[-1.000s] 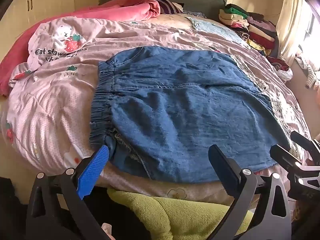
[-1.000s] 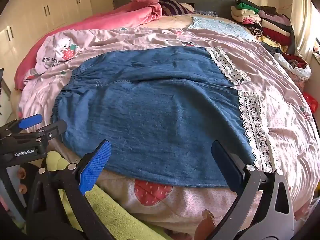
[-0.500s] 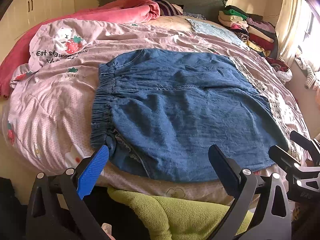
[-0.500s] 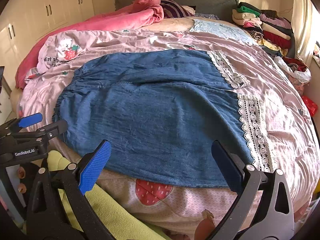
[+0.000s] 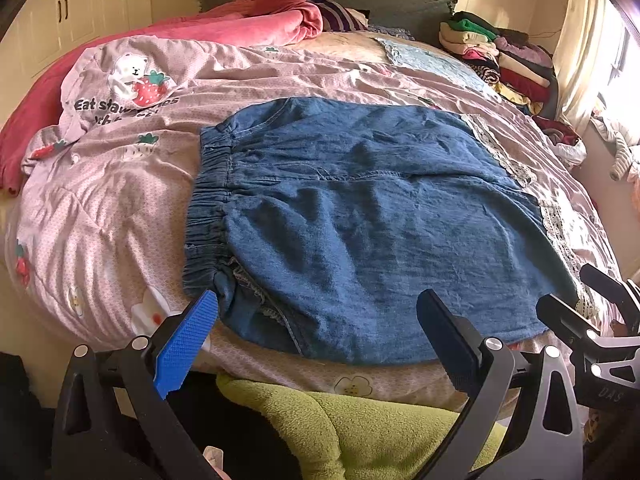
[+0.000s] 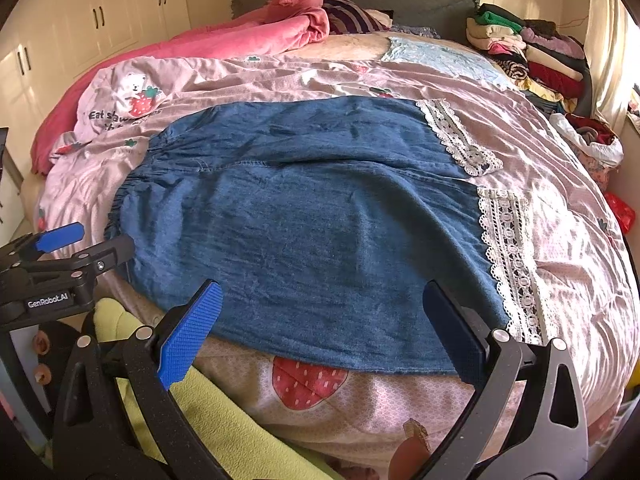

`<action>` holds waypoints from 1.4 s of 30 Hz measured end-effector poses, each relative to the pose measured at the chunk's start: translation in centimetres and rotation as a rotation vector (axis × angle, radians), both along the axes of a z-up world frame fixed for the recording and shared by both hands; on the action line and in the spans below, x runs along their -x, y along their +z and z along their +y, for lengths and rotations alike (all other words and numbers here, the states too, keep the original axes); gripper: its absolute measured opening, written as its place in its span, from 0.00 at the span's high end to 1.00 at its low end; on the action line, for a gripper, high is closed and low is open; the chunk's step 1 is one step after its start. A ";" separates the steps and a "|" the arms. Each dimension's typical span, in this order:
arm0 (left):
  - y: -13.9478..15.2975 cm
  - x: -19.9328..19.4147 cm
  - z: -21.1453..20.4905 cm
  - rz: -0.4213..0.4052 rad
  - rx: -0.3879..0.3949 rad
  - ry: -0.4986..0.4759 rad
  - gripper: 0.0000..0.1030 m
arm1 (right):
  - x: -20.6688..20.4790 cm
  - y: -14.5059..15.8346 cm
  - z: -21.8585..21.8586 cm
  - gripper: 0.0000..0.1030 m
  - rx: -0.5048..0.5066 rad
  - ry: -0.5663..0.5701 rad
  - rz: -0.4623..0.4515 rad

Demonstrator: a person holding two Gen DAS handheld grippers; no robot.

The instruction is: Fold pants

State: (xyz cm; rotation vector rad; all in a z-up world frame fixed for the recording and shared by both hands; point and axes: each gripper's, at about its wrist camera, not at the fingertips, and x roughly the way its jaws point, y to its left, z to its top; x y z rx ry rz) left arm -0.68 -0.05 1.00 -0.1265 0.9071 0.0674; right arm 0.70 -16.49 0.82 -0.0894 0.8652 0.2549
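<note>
Blue denim pants [image 5: 360,216] with white lace hems [image 6: 508,256] lie spread flat on the pink bedspread, the elastic waistband [image 5: 208,208] to the left. They also show in the right wrist view [image 6: 312,224]. My left gripper [image 5: 316,332] is open and empty, just short of the pants' near edge by the waistband corner. My right gripper [image 6: 320,324] is open and empty, over the near edge toward the lace hems. Each gripper shows at the edge of the other's view: the right one [image 5: 600,320] and the left one [image 6: 60,256].
A pink strawberry-print quilt [image 5: 100,184] covers the bed. A pink blanket [image 5: 240,28] lies at the head. A stack of folded clothes [image 5: 500,56] sits at the back right. A green fleece [image 5: 360,428] hangs at the bed's near edge below the grippers.
Both grippers have drawn back and risen slightly, so the pants sit a little lower and farther in view. The pants have not moved. Both jaws stay open.
</note>
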 end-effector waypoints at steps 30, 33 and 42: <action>-0.1 -1.8 1.8 0.020 0.000 0.028 0.04 | -2.2 0.5 1.3 0.08 -0.028 0.043 -0.012; -0.3 -2.8 2.2 0.032 0.000 0.036 0.04 | -3.3 0.8 1.5 0.08 -0.034 0.049 -0.021; -0.3 -6.2 5.5 0.049 -0.012 0.102 0.04 | -8.9 1.6 2.7 0.08 -0.040 0.080 -0.042</action>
